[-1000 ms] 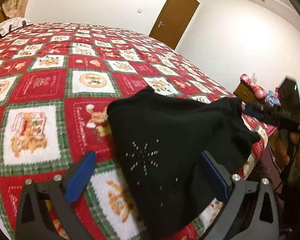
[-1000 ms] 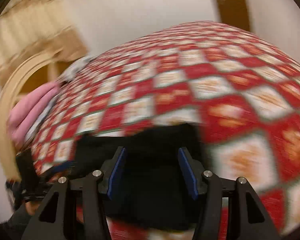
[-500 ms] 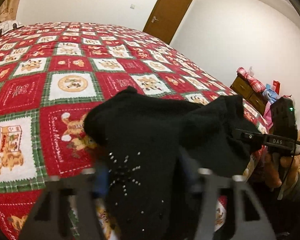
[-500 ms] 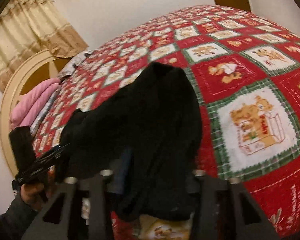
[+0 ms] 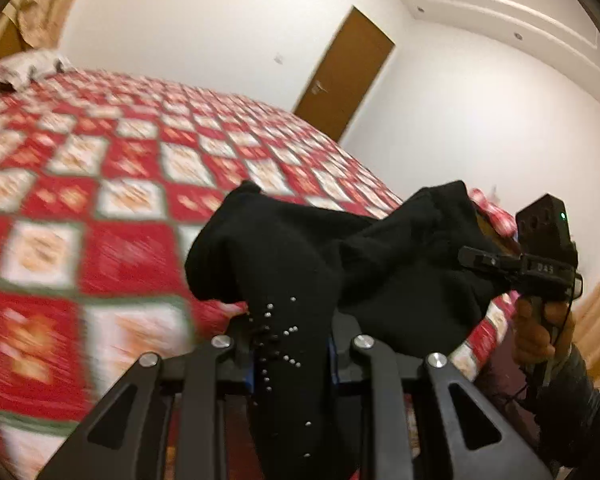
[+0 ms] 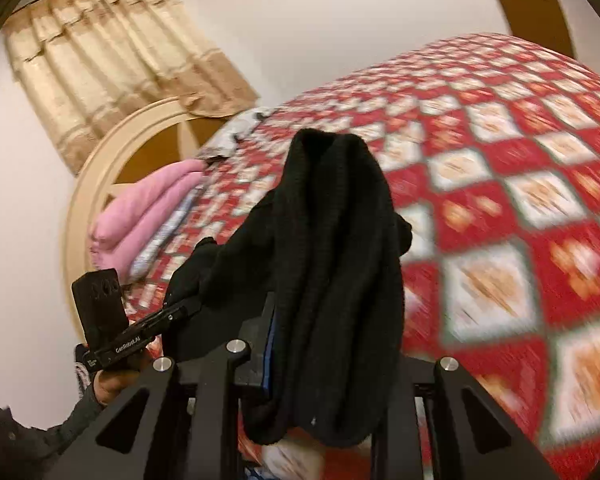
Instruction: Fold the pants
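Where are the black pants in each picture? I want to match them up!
Left wrist view: the black pants fill the lower middle, pinched in the left gripper, stretching right to the right gripper.
Right wrist view: the black pants hang down the middle.
Shared landmark: the red checked bedspread.
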The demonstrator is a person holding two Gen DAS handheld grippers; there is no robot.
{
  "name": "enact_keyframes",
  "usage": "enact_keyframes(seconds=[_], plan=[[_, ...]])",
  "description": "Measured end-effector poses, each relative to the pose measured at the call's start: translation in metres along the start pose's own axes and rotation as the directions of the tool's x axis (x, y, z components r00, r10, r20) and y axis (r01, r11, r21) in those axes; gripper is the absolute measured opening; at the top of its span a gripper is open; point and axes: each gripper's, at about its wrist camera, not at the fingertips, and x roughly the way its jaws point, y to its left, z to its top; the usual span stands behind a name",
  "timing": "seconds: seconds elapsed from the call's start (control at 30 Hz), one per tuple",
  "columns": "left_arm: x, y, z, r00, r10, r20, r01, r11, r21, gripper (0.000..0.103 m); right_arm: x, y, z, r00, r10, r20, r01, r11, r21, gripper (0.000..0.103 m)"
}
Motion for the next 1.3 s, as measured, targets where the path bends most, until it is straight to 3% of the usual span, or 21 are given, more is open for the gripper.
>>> enact_keyframes(seconds=[0.17,0.3,0.37,0.47,0.53,0.6,0.63,0.7,0.77,0.83,0.93,1.0,1.07,1.17,1.2,1.23,1.3], plan=[[-0.040,0.059,0.033,0.982,0.178,0.064,-0.179,0.984,0.005,0.025,0.115,0.033,0.057,0.990,0.117,-0.076,-0.118,0.993,-0.011,0.025],[-0.059,0.111,0.047,0.942,0.323,0.086,-0.323,0.946,-0.010,0.019,0.205,0.061,0.081,0.977,0.146,-0.156,-0.152,0.988,-0.024,0.025],[-0.062,0.138,0.049,0.919,0.385,0.087,-0.386,0.923,-0.015,0.019,0.245,0.074,0.085,0.973,0.134,-0.188,-0.146,0.988,-0.055,0.025],[-0.051,0.181,0.036,0.908,0.418,0.025,-0.416,0.908,-0.057,0.019,0.302,0.070,0.077,0.964,0.072,-0.257,-0.086,0.995,-0.045,0.025],[-0.042,0.201,0.022,0.901,0.434,-0.017,-0.434,0.898,-0.071,0.030,0.317,0.059,0.069,0.962,0.032,-0.270,-0.043,0.998,-0.036,0.029],[-0.033,0.211,0.007,0.870,0.491,-0.041,-0.493,0.867,-0.072,0.067,0.316,0.045,0.065,0.963,0.038,-0.268,-0.034,0.999,0.020,0.043],[-0.036,0.214,0.005,0.855,0.517,-0.035,-0.518,0.852,-0.083,0.075,0.310,0.038,0.063,0.966,0.019,-0.259,-0.012,0.999,0.031,0.054],[-0.045,0.214,0.003,0.847,0.531,-0.003,-0.528,0.842,-0.111,0.087,0.291,0.031,0.062,0.976,-0.037,-0.213,0.042,0.999,0.020,0.055],[-0.057,0.209,0.006,0.839,0.542,0.051,-0.533,0.836,-0.126,0.090,0.268,0.037,0.063,0.984,-0.112,-0.141,0.109,0.994,-0.026,0.055],[-0.065,0.200,0.007,0.824,0.558,0.100,-0.546,0.828,-0.125,0.093,0.251,0.050,0.068,0.990,-0.122,-0.074,0.117,0.991,-0.066,0.055],[-0.056,0.190,0.013,0.843,0.525,0.117,-0.514,0.851,-0.109,0.096,0.239,0.089,0.069,0.998,-0.064,-0.008,0.062,0.986,-0.152,0.055],[-0.042,0.180,0.015,0.855,0.510,0.092,-0.505,0.860,-0.068,0.096,0.246,0.109,0.064,0.998,0.044,-0.050,-0.053,0.981,-0.188,0.055],[-0.027,0.170,0.012,0.850,0.523,0.059,-0.523,0.852,-0.014,0.096,0.260,0.114,0.053,0.989,0.087,-0.119,-0.108,0.977,-0.183,0.055],[-0.006,0.171,0.007,0.810,0.585,-0.049,-0.583,0.811,0.042,0.098,0.276,0.077,0.038,0.982,0.039,-0.184,-0.049,0.997,-0.051,0.054],[-0.004,0.177,0.005,0.810,0.581,-0.079,-0.581,0.814,0.028,0.101,0.275,0.059,0.034,0.979,0.081,-0.188,-0.078,0.997,0.026,0.053],[-0.006,0.184,0.005,0.827,0.556,-0.087,-0.558,0.830,-0.006,0.103,0.272,0.046,0.033,0.975,0.145,-0.168,-0.132,0.988,0.085,0.049],[-0.008,0.197,0.003,0.850,0.516,-0.111,-0.524,0.849,-0.064,0.103,0.263,0.031,0.032,0.972,0.183,-0.148,-0.162,0.976,0.145,0.046]])
